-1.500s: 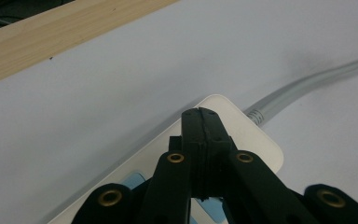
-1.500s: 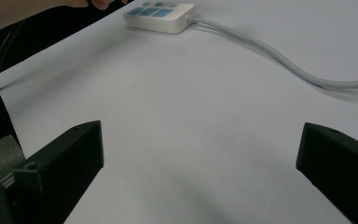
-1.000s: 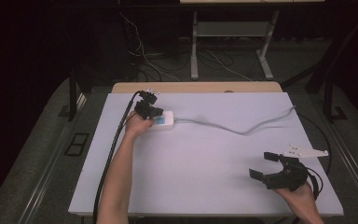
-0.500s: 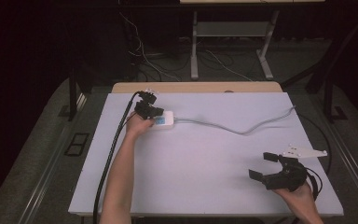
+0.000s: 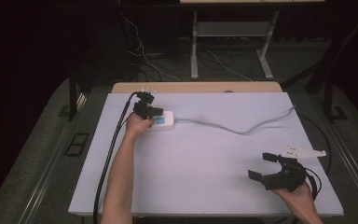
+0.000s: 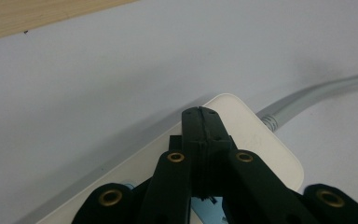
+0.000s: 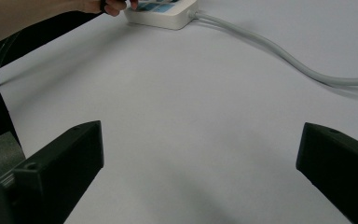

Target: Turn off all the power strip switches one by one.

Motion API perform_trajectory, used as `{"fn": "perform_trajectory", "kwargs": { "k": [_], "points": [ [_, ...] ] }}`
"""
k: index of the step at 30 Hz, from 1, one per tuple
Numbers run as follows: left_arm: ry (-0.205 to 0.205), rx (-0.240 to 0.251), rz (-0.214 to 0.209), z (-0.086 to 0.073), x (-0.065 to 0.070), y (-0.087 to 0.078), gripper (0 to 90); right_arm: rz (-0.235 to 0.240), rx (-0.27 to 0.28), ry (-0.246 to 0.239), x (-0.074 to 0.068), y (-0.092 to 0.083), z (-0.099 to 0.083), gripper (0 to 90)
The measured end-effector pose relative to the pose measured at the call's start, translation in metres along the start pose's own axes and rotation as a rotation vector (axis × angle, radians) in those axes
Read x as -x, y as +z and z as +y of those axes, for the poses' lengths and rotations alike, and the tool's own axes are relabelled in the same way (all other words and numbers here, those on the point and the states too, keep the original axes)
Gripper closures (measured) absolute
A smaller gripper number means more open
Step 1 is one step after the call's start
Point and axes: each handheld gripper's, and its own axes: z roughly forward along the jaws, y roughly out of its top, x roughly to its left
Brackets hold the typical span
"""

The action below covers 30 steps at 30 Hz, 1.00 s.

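Presently listed, one table (image 5: 205, 186), white top, with a wooden strip along its far edge.

Item: power strip (image 5: 164, 119), white, rounded corners, a blue patch on its top face. Lies flat on the far left part of the table, well apart from the right hand. In the left gripper view its top (image 6: 256, 140) lies directly under the jaws.

Item: cord (image 5: 242, 129), grey, leaves the strip's right end and runs in a loose wave across the table to the far right edge. In the right gripper view it (image 7: 279, 51) curves away from the strip (image 7: 165, 14) toward the right.

Item: left hand-held gripper (image 5: 151, 112), black, clenched; the two jaws meet tip to tip with nothing between them. The closed tips (image 6: 200, 114) point down at the strip's top; whether they press on it cannot be told. A black cable trails from it back along the forearm to the near edge.

Item: right hand-held gripper (image 5: 263, 167), black, released; jaws spread wide, empty, over bare table at the near right corner. A grey three-cornered plate (image 5: 303, 152) sits on top of it.
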Motion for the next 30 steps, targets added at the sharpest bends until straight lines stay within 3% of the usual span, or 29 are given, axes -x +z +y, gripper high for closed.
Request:
{"fn": "perform_trajectory", "kwargs": {
  "k": [8, 17, 18, 21, 24, 30],
  "points": [
    [-0.055, 0.019, -0.024, -0.004, -0.002, 0.001, 89.9, 0.002, 0.003, -0.003, -0.002, -0.001, 0.000, 0.5],
    [-0.021, 0.018, 0.011, -0.004, 0.004, 0.000, 89.7, -0.002, 0.009, 0.005, 0.000, -0.003, 0.000, 0.5],
    [-0.023, 0.043, 0.008, -0.004, 0.005, -0.003, 89.7, -0.003, 0.008, 0.005, 0.001, -0.003, 0.000, 0.5],
    [0.005, 0.017, 0.021, -0.007, 0.008, -0.006, 89.6, -0.001, 0.009, 0.005, 0.001, -0.002, 0.000, 0.5],
    [-0.004, 0.061, 0.011, -0.010, 0.008, -0.016, 89.6, -0.001, 0.008, 0.006, 0.000, -0.003, 0.000, 0.5],
    [0.013, 0.100, 0.003, -0.010, 0.011, -0.037, 89.4, -0.002, 0.010, 0.002, -0.001, -0.003, 0.000, 0.5]
  ]
}}
